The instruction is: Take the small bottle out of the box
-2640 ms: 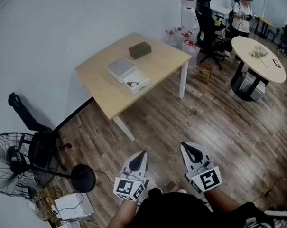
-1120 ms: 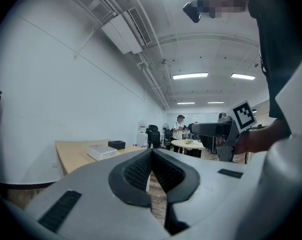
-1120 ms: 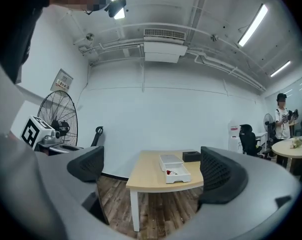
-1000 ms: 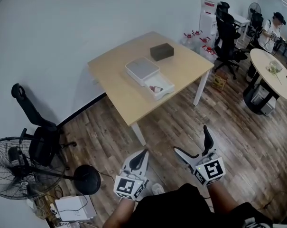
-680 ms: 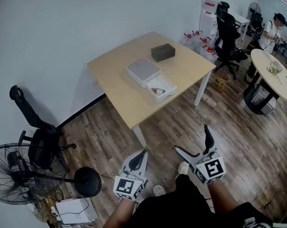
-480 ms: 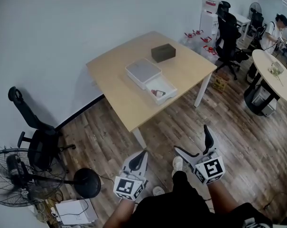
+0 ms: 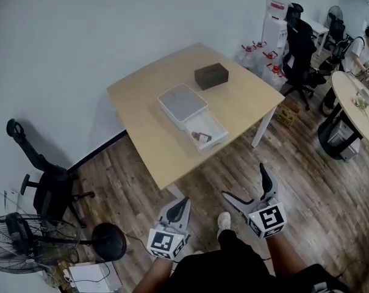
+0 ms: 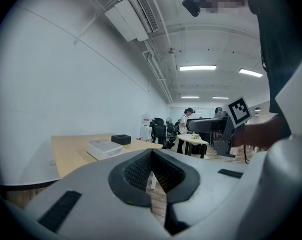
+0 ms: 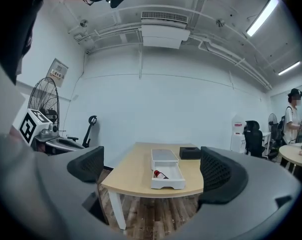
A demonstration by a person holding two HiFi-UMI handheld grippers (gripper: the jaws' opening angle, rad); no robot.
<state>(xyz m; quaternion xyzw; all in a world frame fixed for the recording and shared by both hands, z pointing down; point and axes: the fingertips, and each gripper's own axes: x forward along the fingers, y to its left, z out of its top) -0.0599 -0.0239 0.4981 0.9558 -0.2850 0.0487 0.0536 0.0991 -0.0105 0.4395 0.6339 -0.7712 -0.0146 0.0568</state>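
Left gripper: jaws pressed together, nothing between the pads. Right gripper: jaws spread wide, nothing held; the table shows in the gap between them. In the head view both grippers are held low, close to the person's body and over the wooden floor, well apart from the table. One light shoe shows on the floor between the grippers. Small bottle: red cap, lying on its side inside the open white box, towards the left side of the box as the right gripper view sees it. Box sits near the table's front edge. Touching its far end, a grey-topped white case. Past that, apart from it, a black box near the far edge. Left of the table, by the wall: a black office chair and a floor fan. At far right, another person stands by a round table.
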